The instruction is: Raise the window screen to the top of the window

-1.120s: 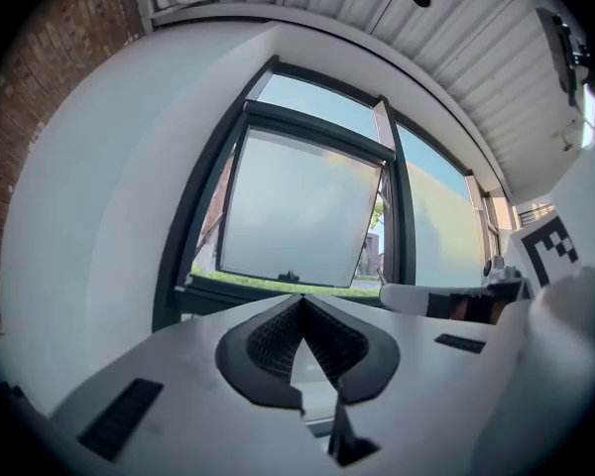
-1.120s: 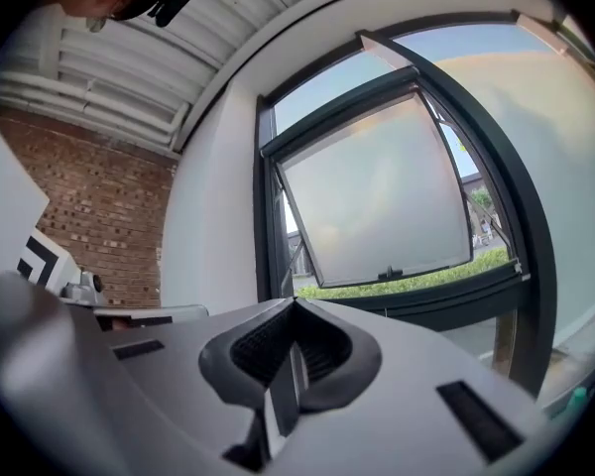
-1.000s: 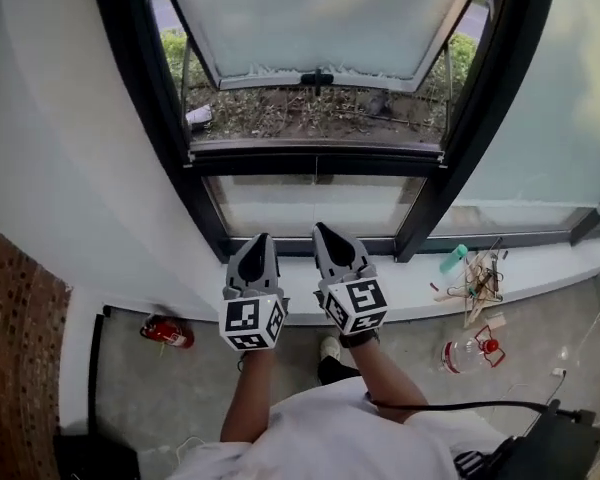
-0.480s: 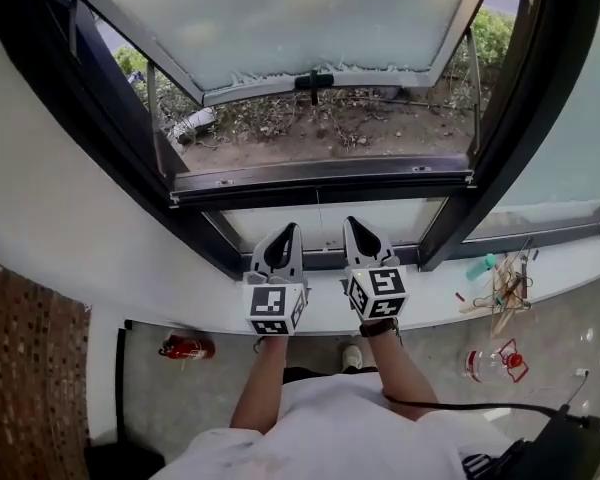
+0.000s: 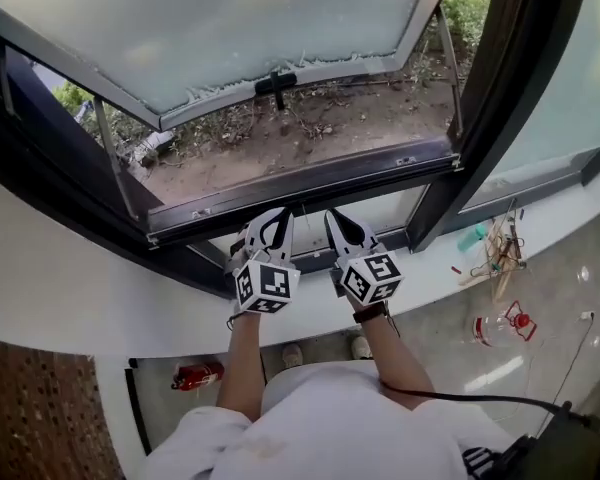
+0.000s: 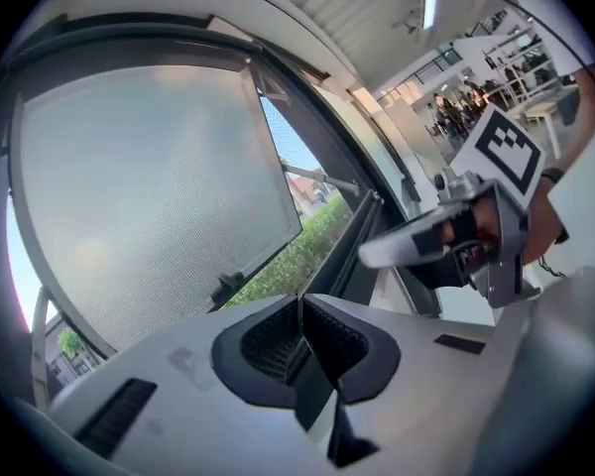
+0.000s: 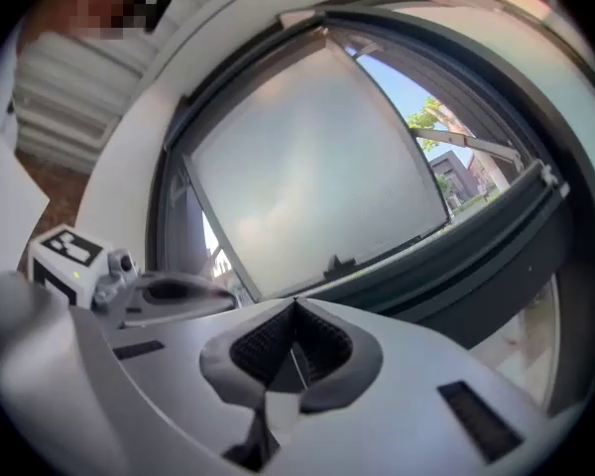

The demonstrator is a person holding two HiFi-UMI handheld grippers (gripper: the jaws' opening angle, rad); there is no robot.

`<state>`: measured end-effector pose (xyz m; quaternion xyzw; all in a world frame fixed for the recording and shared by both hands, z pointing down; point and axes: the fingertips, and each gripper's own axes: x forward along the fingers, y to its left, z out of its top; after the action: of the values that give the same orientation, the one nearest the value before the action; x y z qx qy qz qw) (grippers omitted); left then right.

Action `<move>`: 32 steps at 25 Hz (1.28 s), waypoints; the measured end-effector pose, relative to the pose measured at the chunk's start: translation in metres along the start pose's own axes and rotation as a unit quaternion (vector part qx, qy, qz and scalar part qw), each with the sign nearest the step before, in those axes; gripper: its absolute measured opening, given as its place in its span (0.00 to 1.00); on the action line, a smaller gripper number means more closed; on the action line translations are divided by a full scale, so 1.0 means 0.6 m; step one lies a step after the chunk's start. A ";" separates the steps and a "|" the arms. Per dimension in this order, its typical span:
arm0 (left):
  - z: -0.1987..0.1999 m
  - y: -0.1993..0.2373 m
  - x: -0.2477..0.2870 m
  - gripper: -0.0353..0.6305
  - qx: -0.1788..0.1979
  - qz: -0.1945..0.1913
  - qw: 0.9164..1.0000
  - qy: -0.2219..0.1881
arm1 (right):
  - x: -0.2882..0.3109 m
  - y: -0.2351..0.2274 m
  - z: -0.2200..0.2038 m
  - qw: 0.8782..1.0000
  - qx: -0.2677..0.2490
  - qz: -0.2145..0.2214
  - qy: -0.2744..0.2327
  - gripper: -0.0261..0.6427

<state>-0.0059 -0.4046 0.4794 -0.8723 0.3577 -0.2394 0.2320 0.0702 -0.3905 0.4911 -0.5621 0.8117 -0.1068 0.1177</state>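
Though aimed at window frame [image 5: 310,183], left tool [image 5: 280,215], right tool [image 5: 332,216] closed, empty.

Two grippers sit at centre frame: left gripper [image 5: 277,218] and right gripper [image 5: 336,220]. One window panel [image 5: 230,18] with one black handle [image 5: 275,83] fills the top. One fire extinguisher [image 5: 198,375] lies lower left. Two bottles are at the right: clear bottle [image 5: 500,326] and teal bottle [image 5: 472,237]. Two shoes [image 5: 293,354] show below centre.

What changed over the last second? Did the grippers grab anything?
The left gripper and right gripper moved forward, closer to the window's lower frame, the left one rolling too. Nothing was grabbed: both stay shut and empty. The sash stays tilted open.
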 end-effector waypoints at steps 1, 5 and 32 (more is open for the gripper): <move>-0.012 -0.001 0.009 0.04 0.023 -0.015 0.999 0.015 | 0.001 -0.005 0.004 0.999 0.022 0.001 -0.027 0.03; -0.081 -0.029 0.036 0.08 0.140 -0.097 0.979 0.108 | 0.003 -0.063 -0.052 0.996 -0.010 -0.082 0.012 0.03; -0.096 -0.015 0.061 0.14 0.210 -0.025 0.973 0.096 | 0.063 -0.062 -0.455 0.953 -0.079 -0.036 0.290 0.04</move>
<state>-0.0116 -0.4392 0.5387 -0.7853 0.2984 -0.3978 0.3689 0.0054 -0.4277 0.7591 -0.5429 0.7961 -0.2048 -0.1716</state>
